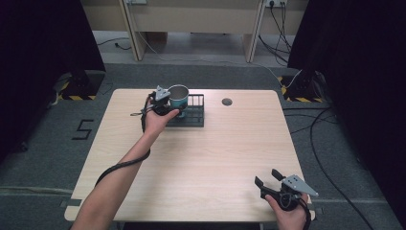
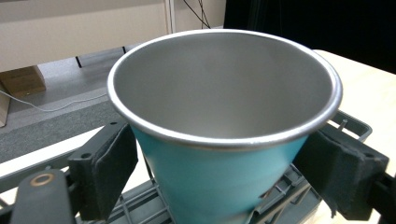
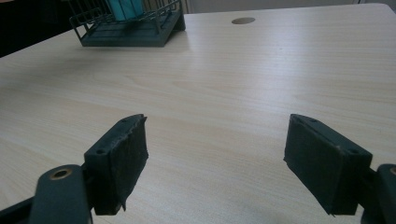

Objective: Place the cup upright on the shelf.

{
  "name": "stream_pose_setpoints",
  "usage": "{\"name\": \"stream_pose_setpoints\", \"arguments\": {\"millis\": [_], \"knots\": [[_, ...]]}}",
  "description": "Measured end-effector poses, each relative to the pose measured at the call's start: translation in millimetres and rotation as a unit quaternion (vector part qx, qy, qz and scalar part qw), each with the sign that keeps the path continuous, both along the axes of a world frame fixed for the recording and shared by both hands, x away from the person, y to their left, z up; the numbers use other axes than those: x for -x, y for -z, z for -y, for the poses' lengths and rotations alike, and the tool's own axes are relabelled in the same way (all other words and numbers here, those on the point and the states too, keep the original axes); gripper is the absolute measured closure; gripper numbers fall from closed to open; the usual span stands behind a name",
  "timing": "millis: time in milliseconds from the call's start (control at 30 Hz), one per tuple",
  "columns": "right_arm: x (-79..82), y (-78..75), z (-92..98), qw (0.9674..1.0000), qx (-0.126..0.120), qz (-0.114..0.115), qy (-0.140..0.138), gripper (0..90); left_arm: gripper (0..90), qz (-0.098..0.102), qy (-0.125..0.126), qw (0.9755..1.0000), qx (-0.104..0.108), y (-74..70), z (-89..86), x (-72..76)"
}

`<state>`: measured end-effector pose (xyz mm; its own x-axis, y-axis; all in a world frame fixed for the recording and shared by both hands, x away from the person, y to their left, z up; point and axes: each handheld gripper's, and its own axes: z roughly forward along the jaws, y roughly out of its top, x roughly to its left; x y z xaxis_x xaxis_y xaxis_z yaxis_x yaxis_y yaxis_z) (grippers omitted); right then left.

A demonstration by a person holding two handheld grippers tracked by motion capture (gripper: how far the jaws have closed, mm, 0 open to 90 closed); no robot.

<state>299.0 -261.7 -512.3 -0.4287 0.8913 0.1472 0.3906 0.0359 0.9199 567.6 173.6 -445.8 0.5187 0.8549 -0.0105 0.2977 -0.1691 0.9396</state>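
Left tongs (image 1: 173, 108) at the far side of the surface (image 1: 206, 163), clamped on a teal cup (image 1: 179, 97) with a bare metal inside, one pad pressed to each side of its wall just under the rim. Cup upright, mouth up, over the left end of a dark wire rack (image 1: 194, 115); whether resting on the rack or held just above it, cannot tell. Right tongs (image 1: 269, 179) well apart at the near right corner, spread wide, holding nothing, above bare wood.
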Motion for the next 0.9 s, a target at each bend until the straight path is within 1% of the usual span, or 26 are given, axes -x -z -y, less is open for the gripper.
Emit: {"name": "stream_pose_setpoints", "arguments": {"millis": [267,433,533,633,767,833,900], "knots": [[-0.2,0.0,0.3,1.0000,0.000,0.000,0.000,21.9,14.2,0.006,-0.001,1.0000,0.001,-1.0,-5.5,7.7],[-0.2,0.0,0.3,1.0000,0.000,0.000,0.001,21.9,14.2,0.012,0.003,0.9999,-0.001,-2.9,-11.4,13.9],[-0.2,0.0,0.4,1.0000,-0.001,0.000,0.002,21.9,14.2,0.014,0.001,0.9999,-0.005,-3.8,-17.3,18.9],[-0.4,0.1,0.6,1.0000,-0.002,0.000,0.001,21.9,14.2,0.017,0.005,0.9998,-0.005,-5.9,-22.0,25.8],[-0.3,0.0,0.7,1.0000,-0.003,-0.002,0.003,21.9,14.2,0.023,0.011,0.9997,-0.002,-7.1,-28.7,38.9],[-0.4,0.0,0.6,1.0000,-0.003,-0.003,0.003,21.9,14.2,0.022,0.013,0.9997,-0.002,-6.9,-31.8,43.0],[-0.3,0.0,0.3,1.0000,-0.001,-0.001,0.003,21.9,14.2,0.020,0.009,0.9997,0.004,-6.3,-38.9,49.2]]}}
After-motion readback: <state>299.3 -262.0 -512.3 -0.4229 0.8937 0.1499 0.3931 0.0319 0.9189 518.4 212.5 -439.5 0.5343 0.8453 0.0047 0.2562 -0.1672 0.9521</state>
